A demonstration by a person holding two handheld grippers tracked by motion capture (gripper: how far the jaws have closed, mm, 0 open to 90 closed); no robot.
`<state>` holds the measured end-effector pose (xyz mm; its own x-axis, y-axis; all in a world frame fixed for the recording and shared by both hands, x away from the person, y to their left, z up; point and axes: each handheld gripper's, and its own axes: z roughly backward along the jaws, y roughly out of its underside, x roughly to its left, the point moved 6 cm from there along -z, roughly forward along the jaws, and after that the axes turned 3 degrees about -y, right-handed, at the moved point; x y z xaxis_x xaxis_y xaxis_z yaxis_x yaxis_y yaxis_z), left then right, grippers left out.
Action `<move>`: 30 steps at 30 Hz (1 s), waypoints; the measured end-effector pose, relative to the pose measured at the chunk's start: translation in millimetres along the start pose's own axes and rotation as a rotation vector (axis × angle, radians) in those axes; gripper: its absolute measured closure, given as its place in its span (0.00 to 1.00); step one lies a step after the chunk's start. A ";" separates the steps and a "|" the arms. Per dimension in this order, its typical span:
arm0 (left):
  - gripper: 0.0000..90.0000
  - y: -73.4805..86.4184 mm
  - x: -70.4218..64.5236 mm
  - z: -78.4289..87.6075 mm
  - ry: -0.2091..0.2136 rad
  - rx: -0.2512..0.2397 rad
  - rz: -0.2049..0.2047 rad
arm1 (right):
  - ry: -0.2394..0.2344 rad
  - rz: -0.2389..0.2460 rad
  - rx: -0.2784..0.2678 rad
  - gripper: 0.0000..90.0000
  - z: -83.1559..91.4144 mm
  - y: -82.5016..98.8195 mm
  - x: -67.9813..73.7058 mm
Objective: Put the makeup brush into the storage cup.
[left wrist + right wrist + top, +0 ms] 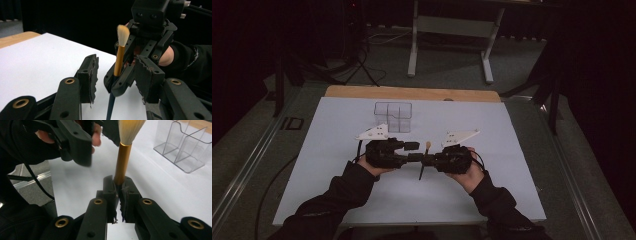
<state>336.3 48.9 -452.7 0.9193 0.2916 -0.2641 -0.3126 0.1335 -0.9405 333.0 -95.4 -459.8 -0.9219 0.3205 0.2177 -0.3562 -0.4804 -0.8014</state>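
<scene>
The right gripper (117, 186) is pinching the makeup brush (119, 53) just below its gold ferrule, bristles up, holding it above the white table (337, 165). The left gripper (116, 75) is standing partly open around the handle, pads clear of it (probably a handover). The clear organizer (393, 116) is waiting behind, likely the brush's destination.

Both forearms enter from near edge of counter (337, 200), grippers facing each other above its middle. Right gripper (119, 185): fingers clamped tight on brush (122, 162). Left gripper (115, 77): fingers parted, clear of brush.
</scene>
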 end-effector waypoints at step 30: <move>0.94 -10.9 -0.7 -9.6 -0.006 -0.028 -0.022 | -0.041 0.007 -0.014 0.76 -4.0 -8.6 7.8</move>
<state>341.3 38.2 -444.2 0.9244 0.2945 -0.2423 -0.2855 0.1130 -0.9517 329.5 -85.5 -453.4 -0.9299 0.2835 0.2342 -0.3478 -0.4710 -0.8107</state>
